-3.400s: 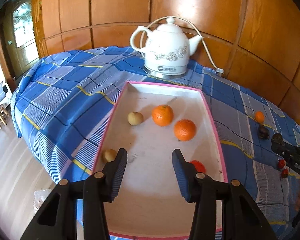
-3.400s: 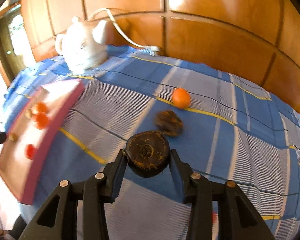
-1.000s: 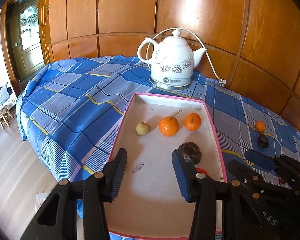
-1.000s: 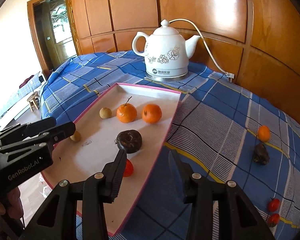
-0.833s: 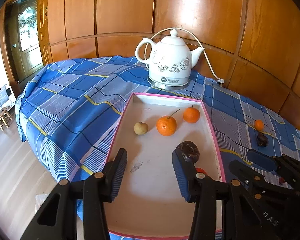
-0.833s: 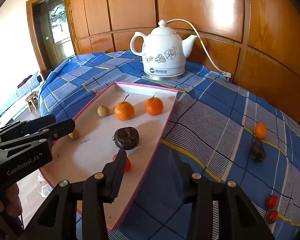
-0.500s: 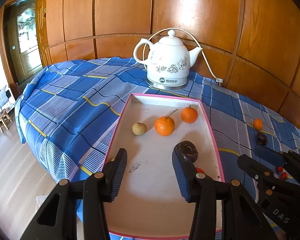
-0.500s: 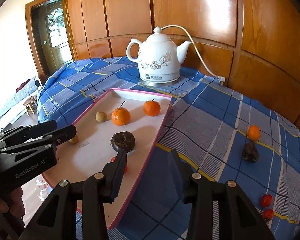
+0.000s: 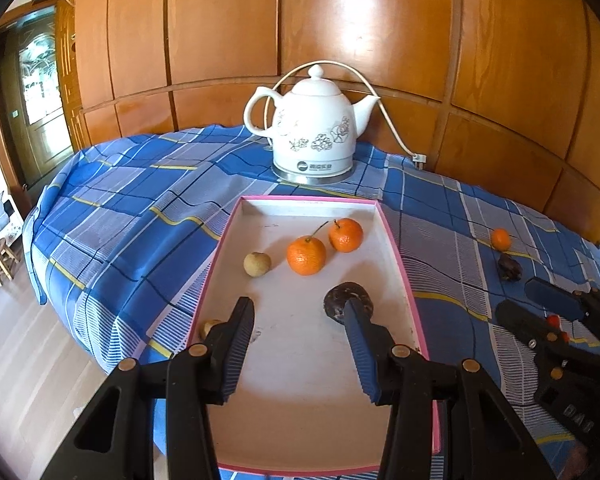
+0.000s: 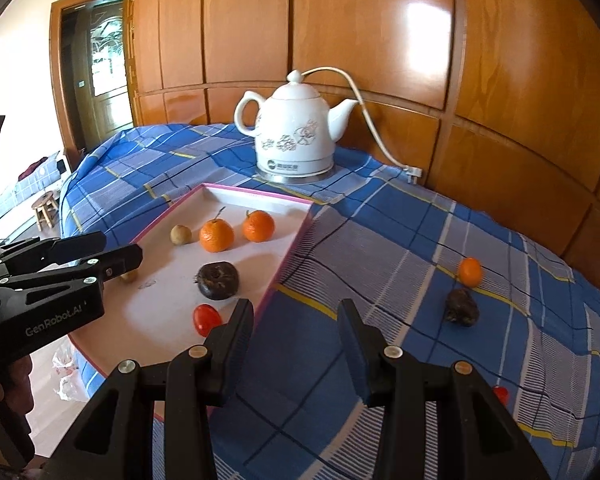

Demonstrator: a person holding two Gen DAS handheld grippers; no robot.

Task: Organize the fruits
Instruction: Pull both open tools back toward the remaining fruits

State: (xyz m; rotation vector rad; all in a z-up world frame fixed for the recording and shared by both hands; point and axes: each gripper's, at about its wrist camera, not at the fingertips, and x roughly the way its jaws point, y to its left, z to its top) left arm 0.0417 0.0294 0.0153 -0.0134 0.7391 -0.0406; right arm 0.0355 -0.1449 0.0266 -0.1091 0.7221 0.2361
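My left gripper (image 9: 298, 334) hangs over the near half of the tray (image 9: 400, 256), its jaws apart with nothing between them. My right gripper (image 10: 296, 334) is released too, empty, hovering above the blue checked cloth (image 10: 380, 248) just off the tray's right edge.

The pink-rimmed tray sits on the cloth in front of the white kettle (image 9: 318, 132), whose cord runs to the wooden wall (image 9: 380, 20). Inside the tray, two oranges (image 9: 306, 255) lie side by side, close enough that they may be touching. A small yellowish fruit (image 9: 257, 264) lies just left of them. Nearer to me sits a dark wrinkled fruit (image 10: 218, 274), and nearer still a small red tomato (image 10: 206, 319), close to my right gripper's left finger. Another little yellowish fruit (image 10: 129, 277) lies by the tray's left rim, half hidden behind my left gripper in the right view.

Out on the cloth, well apart from the tray, a small orange (image 10: 469, 271) rests with a second dark fruit (image 10: 461, 307) just beside it. A red tomato (image 10: 500, 394) peeks out by my right gripper's right finger; in the left view I see red bits behind that gripper, perhaps two tomatoes, but it is too hidden to be sure.
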